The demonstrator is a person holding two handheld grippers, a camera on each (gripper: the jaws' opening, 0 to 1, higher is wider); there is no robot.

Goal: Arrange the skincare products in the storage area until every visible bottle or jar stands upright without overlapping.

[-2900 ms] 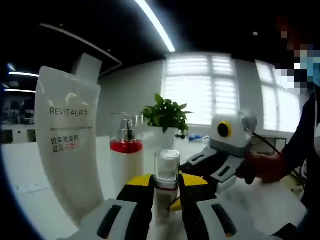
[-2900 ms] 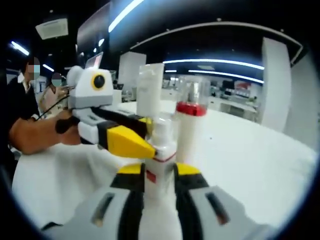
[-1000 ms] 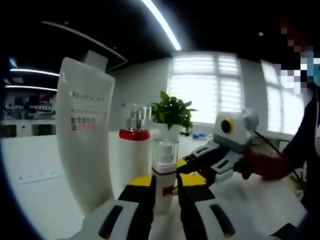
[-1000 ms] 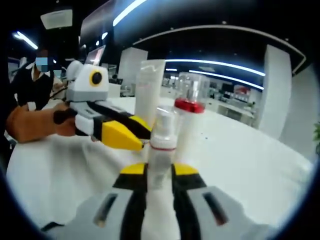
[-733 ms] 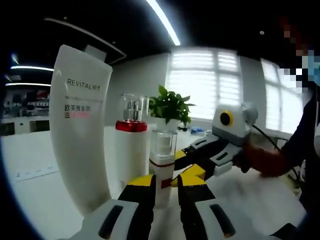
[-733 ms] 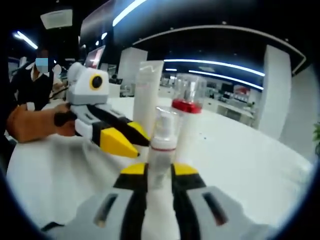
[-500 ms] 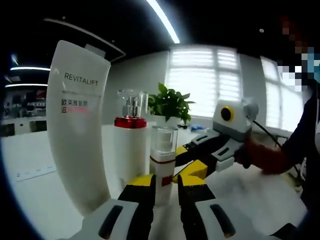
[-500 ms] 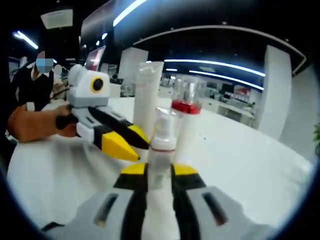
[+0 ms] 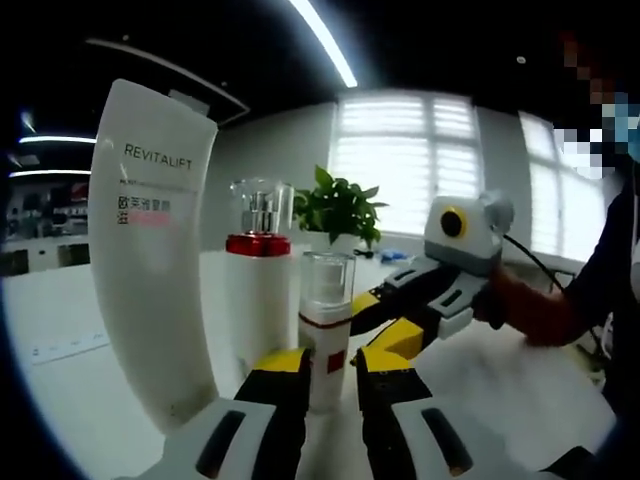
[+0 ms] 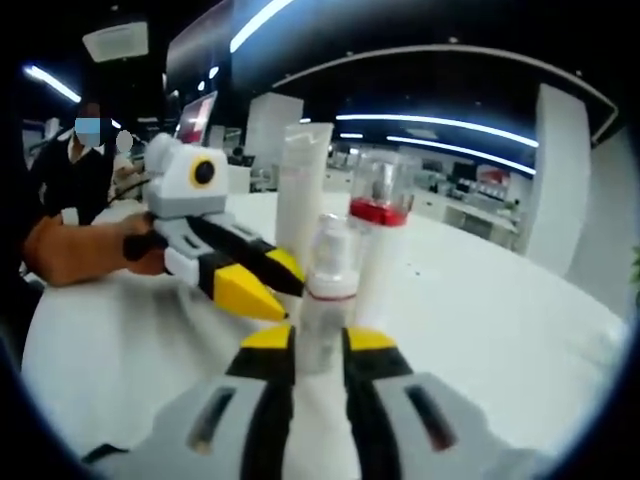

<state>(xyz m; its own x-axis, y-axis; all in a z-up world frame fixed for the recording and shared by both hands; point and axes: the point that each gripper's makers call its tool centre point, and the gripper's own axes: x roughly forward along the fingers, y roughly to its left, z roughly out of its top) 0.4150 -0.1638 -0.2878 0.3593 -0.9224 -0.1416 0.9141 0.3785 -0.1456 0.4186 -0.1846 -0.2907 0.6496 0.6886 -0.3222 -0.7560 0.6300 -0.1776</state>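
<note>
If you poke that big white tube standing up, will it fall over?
Probably. The white tube is tall, stands on a narrow end and leans a bit, so a nudge might tip it. It looks like soft plastic, so it would likely squash rather than break.

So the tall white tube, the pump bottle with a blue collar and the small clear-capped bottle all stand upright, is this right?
Not quite: the pump bottle has a red collar, as the left gripper view shows. The tall white tube and the small clear-capped bottle do stand upright.

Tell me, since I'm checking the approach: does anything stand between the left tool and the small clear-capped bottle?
Nothing visible does. The small bottle stands upright just past the left tool, with the tube and pump bottle off to the side.
</note>
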